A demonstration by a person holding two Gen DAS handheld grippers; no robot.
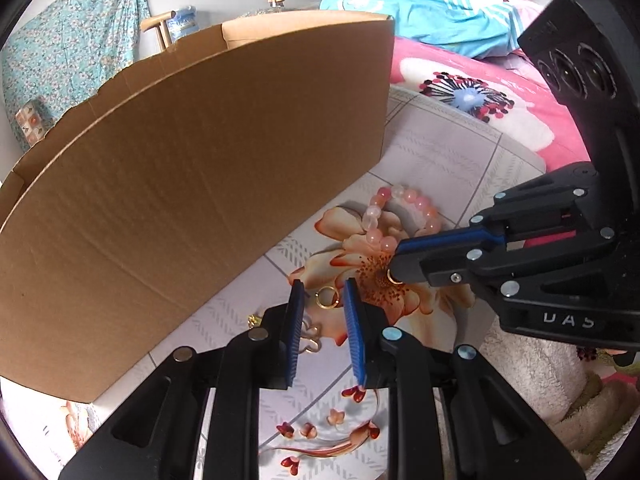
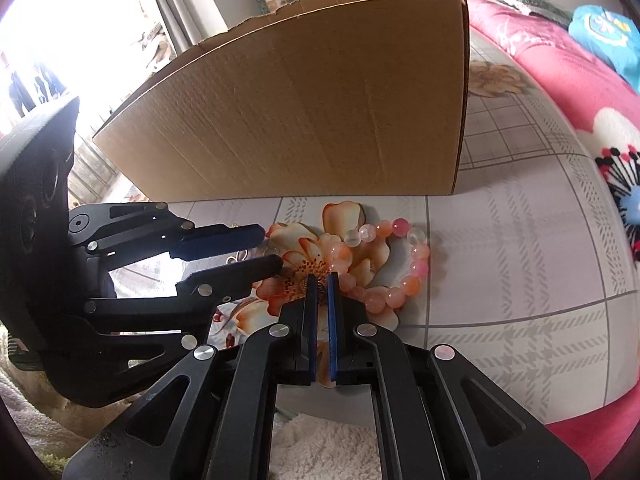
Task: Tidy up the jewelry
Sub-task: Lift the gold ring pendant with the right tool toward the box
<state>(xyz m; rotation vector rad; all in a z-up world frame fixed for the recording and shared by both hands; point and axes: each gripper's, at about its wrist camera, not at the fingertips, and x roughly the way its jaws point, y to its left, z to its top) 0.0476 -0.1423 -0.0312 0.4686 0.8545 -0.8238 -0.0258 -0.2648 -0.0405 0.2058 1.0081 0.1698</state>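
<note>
Left wrist view: gold ring (image 1: 327,297) lies on the counter (image 1: 440,152) just before the cardboard box (image 1: 192,184), between the left gripper (image 1: 322,300) jaws, which stand apart. Right gripper (image 2: 320,280) jaws nearly together on a second ring (image 1: 392,276) beside the bead bracelet (image 2: 394,264). Advise lowering squarely, closing gently.

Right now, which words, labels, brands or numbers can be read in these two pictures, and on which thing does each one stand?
"UAS", partly cut off: white raised letters on the black plastic body of the right gripper, left wrist view.
Blue water bottle behind the brown cardboard box: label too blurred to read.
Nothing readable on the box or the pink bead bracelet.
</note>
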